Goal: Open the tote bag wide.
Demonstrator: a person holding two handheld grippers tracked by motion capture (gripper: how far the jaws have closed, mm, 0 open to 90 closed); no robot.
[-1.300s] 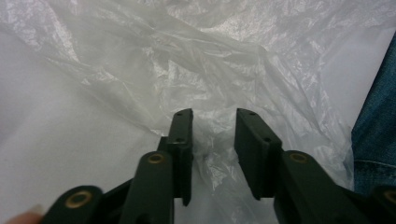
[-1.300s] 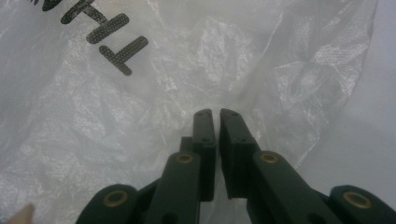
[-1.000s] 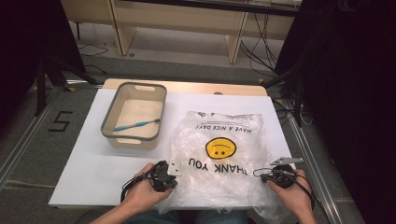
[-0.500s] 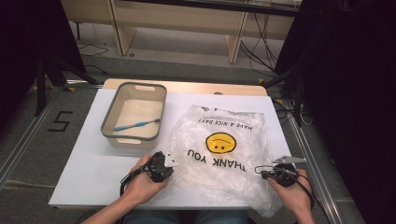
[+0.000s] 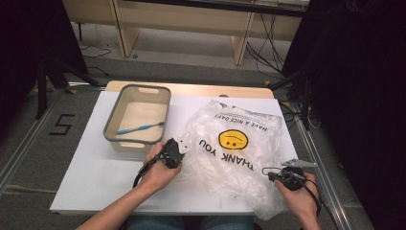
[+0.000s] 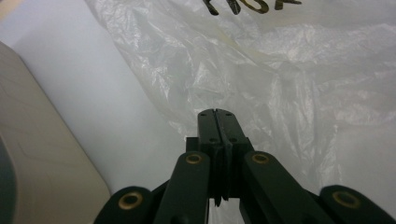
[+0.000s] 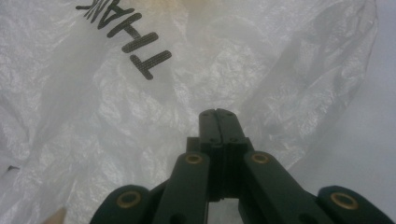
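Note:
A crumpled clear plastic bag with a yellow smiley and "THANK YOU" print lies on the right half of the white table. My left gripper is at the bag's left edge, between the bag and the bin. In the left gripper view its jaws are pressed together over the bag film. My right gripper is at the bag's lower right edge, with its jaws also shut over the film. I cannot tell whether either gripper pinches film.
A grey-rimmed beige bin stands at the table's left rear with a blue toothbrush inside. Its wall is close on the left in the left gripper view. Bare table lies left and in front of the bin.
My left hand has moved away from the near table edge, up along the bag's left side toward the bin. The bag's left edge has bunched up. My right hand has stayed put.

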